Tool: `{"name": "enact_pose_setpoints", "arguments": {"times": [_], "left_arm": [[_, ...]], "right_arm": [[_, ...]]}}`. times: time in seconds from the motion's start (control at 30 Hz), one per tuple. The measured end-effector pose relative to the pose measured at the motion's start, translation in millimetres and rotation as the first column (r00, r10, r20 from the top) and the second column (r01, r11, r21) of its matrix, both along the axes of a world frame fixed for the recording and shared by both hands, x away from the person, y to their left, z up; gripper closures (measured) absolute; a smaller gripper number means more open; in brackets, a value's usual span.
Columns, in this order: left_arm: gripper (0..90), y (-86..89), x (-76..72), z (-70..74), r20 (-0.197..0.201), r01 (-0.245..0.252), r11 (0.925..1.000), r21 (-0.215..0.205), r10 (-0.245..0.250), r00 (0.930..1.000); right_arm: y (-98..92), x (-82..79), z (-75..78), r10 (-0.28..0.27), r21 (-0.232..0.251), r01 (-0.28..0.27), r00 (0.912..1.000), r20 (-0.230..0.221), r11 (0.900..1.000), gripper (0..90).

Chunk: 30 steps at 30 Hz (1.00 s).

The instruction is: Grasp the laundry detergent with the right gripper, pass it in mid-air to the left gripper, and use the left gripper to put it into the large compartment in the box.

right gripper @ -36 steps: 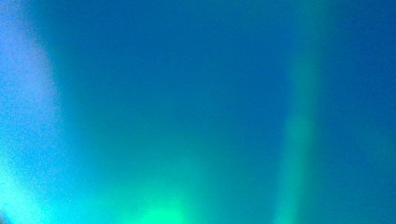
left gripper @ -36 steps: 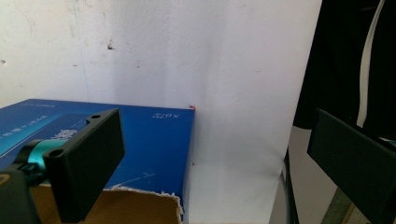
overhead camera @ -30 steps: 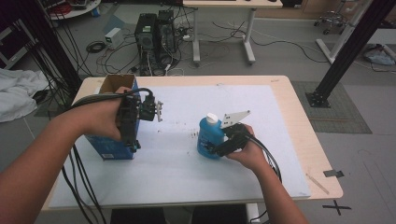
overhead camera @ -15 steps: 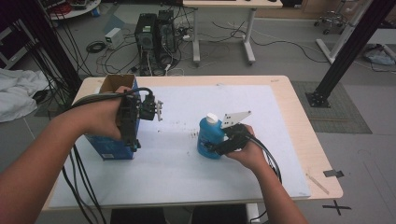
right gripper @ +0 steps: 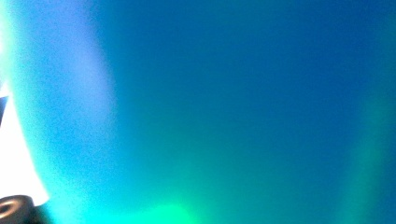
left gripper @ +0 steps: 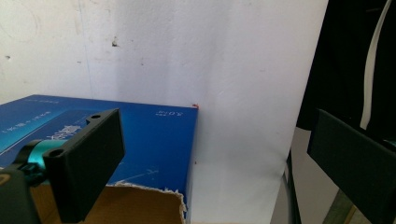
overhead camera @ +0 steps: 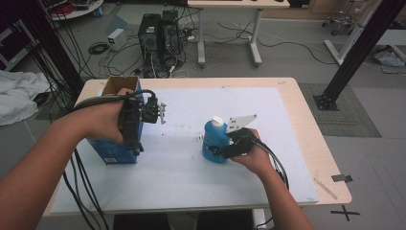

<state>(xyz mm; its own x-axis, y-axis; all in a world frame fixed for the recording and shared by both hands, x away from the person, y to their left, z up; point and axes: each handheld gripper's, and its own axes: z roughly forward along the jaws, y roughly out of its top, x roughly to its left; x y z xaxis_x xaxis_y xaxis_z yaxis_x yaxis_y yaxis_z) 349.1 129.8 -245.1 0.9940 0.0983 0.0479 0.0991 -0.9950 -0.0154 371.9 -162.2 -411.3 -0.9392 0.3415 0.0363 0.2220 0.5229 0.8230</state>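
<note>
A blue bottle (overhead camera: pixel 210 138) with a white cap (overhead camera: pixel 218 121) stands upright near the middle of the white sheet. My right gripper (overhead camera: pixel 218 149) reaches it from the right. Its jaws have just been closing and now press on the bottle's lower body. Seen from the right gripper, the bottle (right gripper: pixel 233 93) is a close blue-green blur. My left gripper (overhead camera: pixel 161 113) hovers at the left, over the right edge of an open-topped blue box (overhead camera: pixel 112 149). In the left gripper view the fingers (left gripper: pixel 88 158) stand wide apart above the box (left gripper: pixel 140 135), with nothing between them.
A white paper sheet (overhead camera: pixel 191 177) covers most of the wooden table (overhead camera: pixel 311 139). Cables trail from both grippers off the front edge. A piece of dark tape (overhead camera: pixel 343 178) lies at the right front corner. Computer towers (overhead camera: pixel 160 33) and a black post (overhead camera: pixel 356 52) stand on the floor beyond.
Both hands and the bottle keep their places. The right gripper's jaws sit tighter against the bottle than a second ago.
</note>
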Motion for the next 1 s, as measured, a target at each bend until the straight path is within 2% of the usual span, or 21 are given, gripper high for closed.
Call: {"name": "enact_pose_setpoints", "arguments": {"times": [0.37,0.63,1.0], "left_arm": [[4.0,-0.6,0.9,-1.1,0.001,-0.004,1.0000,0.004,0.004,1.0000],[4.0,-1.8,0.0,0.8,0.004,0.000,1.0000,0.005,0.000,1.0000],[4.0,-10.2,-0.7,5.3,0.011,0.018,0.9998,0.005,-0.018,0.9998]], "right_arm": [[-0.5,-1.3,-0.1,-0.002,0.005,0.002,0.9997,0.022,1.000,45.5],[-1.6,-0.7,0.4,-0.009,0.015,0.008,0.9999,0.012,1.000,46.2],[6.8,-15.0,18.4,0.060,0.017,-0.060,0.9974,0.041,0.998,46.3]]}}
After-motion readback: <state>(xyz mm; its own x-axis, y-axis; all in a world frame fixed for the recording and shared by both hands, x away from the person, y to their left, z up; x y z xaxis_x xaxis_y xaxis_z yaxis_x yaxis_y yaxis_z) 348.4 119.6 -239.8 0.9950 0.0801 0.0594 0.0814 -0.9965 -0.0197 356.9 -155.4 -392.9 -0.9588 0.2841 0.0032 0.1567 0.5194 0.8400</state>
